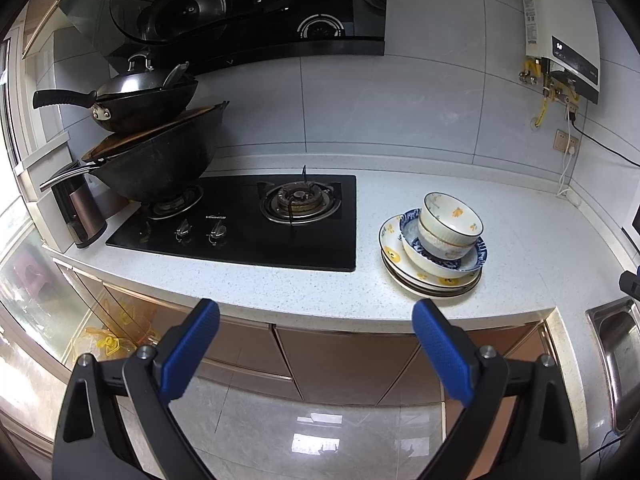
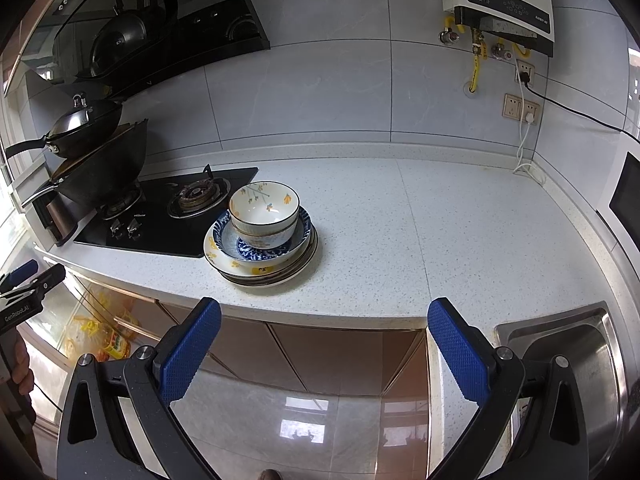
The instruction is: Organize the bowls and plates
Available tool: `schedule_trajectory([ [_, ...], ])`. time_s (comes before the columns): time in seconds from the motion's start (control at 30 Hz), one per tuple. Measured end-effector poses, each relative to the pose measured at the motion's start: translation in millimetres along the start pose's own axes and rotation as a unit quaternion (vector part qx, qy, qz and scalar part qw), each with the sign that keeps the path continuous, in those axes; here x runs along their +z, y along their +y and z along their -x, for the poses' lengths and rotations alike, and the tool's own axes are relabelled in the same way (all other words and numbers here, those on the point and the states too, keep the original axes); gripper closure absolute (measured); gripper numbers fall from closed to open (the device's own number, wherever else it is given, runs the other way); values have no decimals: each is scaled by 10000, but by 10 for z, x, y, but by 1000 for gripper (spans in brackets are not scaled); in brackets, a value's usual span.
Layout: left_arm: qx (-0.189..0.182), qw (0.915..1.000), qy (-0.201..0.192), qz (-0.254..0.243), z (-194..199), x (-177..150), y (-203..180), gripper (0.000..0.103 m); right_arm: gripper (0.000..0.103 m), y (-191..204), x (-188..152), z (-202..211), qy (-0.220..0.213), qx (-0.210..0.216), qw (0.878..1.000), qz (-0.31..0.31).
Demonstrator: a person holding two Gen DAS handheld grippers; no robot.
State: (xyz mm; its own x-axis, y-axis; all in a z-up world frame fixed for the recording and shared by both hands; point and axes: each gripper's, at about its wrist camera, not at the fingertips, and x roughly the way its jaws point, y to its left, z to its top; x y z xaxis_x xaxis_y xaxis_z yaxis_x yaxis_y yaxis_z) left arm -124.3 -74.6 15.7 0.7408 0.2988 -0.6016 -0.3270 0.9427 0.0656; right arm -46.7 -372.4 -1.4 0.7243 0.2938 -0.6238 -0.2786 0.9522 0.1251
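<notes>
One stack of dishes stands on the white speckled counter (image 1: pixel 320 292) right of the hob. At the bottom lie plates with yellow flowers (image 1: pixel 430 280) (image 2: pixel 256 270). On them rests a blue-patterned shallow bowl (image 1: pixel 460 260) (image 2: pixel 260 254). White ribbed bowls with yellow flowers (image 1: pixel 450 224) (image 2: pixel 264 212) sit nested on top. My left gripper (image 1: pixel 316 320) hangs open in front of the counter edge, short of the stack and to its left. My right gripper (image 2: pixel 324 320) is open too, in front of the counter edge, with the stack ahead and to the left. Neither holds anything.
A black gas hob (image 1: pixel 248 220) sits left of the stack, with two stacked woks (image 1: pixel 156 152) on its left burner. A steel sink (image 2: pixel 580 360) lies at the right. A water heater (image 2: pixel 504 4) and cables hang on the tiled wall. Bare counter (image 2: pixel 440 232) stretches right of the stack.
</notes>
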Motion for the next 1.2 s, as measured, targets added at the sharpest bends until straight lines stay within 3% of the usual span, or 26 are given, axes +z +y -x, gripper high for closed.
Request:
schedule_trajectory([
  [1.2,5,10000,-38,-8,60,-20,8,5,1,57,3,57,-75,7,10000,56],
])
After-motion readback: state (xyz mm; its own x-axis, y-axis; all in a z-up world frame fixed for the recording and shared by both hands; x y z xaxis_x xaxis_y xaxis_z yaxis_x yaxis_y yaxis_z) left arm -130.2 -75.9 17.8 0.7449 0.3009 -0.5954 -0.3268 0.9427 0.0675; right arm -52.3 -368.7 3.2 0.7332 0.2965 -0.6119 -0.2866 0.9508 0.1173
